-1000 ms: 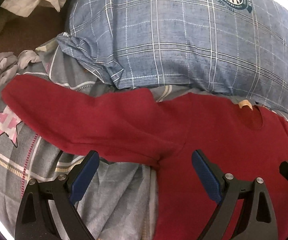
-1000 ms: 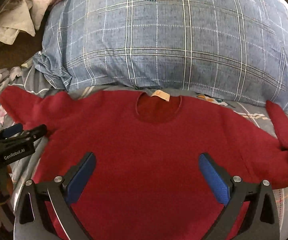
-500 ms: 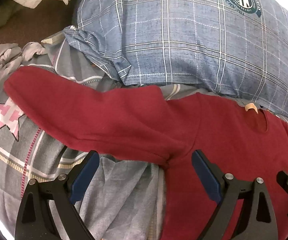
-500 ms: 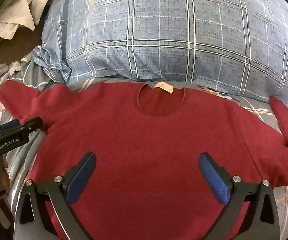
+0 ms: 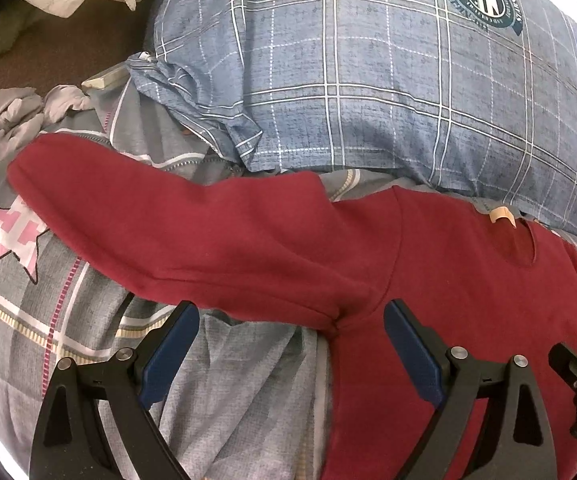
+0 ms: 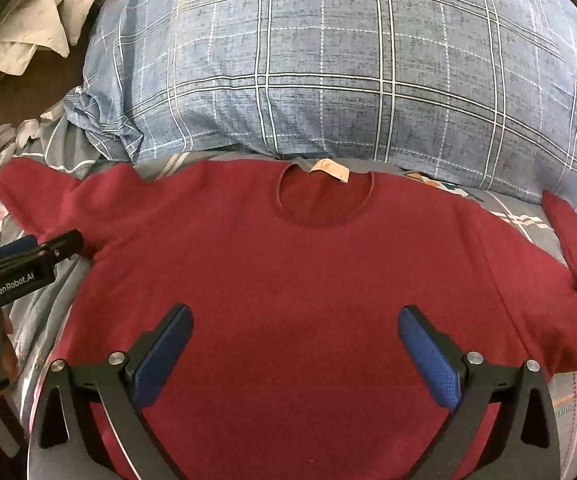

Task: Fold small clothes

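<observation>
the dark red knitted sweater (image 6: 308,280) lies spread flat on the bed just below the blue plaid pillow (image 6: 328,80), ready for folding, while the left gripper (image 5: 292,344) and right gripper (image 6: 294,340) hover, fingers spread, empty.

Your red sweater (image 6: 312,280) matt knit cloth, soft nap, your plaid pillow (image 6: 328,80) woven cotton-like cloth, slightly creased, your grey bedsheet (image 5: 248,400) thin printed fabric, wrinkled, your right gripper (image 6: 294,350) matt black plastic, textured blue pads (image 6: 428,364), shiny metal screws
</observation>
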Action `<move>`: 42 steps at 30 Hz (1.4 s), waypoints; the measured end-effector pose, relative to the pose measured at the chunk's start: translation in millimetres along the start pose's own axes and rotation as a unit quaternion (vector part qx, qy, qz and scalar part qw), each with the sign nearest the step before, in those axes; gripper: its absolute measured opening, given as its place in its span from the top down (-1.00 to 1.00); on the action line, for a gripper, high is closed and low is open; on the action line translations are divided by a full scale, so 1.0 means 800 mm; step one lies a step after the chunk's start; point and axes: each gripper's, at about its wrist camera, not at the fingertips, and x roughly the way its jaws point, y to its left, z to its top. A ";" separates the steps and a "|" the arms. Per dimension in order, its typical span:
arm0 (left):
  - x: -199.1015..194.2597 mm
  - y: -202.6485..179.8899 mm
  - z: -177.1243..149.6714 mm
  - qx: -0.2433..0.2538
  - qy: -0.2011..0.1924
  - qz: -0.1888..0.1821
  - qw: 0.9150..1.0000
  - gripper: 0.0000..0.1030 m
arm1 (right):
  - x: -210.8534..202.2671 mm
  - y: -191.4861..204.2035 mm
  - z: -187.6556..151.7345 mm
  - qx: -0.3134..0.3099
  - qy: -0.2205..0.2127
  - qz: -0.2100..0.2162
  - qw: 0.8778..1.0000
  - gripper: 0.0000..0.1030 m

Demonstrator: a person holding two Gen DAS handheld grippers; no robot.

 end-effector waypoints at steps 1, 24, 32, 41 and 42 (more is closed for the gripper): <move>0.001 0.001 0.001 -0.001 0.001 0.000 1.000 -0.82 | 0.000 0.000 0.000 0.000 0.000 0.001 1.000 -1.00; 0.002 0.011 0.005 -0.019 0.007 -0.008 1.000 -0.82 | 0.005 0.006 0.000 -0.014 0.007 0.003 1.000 -0.99; -0.002 0.021 0.005 -0.034 0.005 -0.011 0.999 -0.82 | 0.012 0.023 -0.001 -0.046 0.012 -0.002 0.999 -0.96; -0.019 0.044 -0.003 -0.045 0.009 -0.019 0.999 -0.82 | 0.007 0.044 0.017 -0.065 0.007 -0.001 0.998 -0.96; -0.023 0.048 -0.006 -0.047 0.013 -0.016 0.999 -0.82 | 0.007 0.048 0.022 -0.066 0.008 0.003 0.998 -0.96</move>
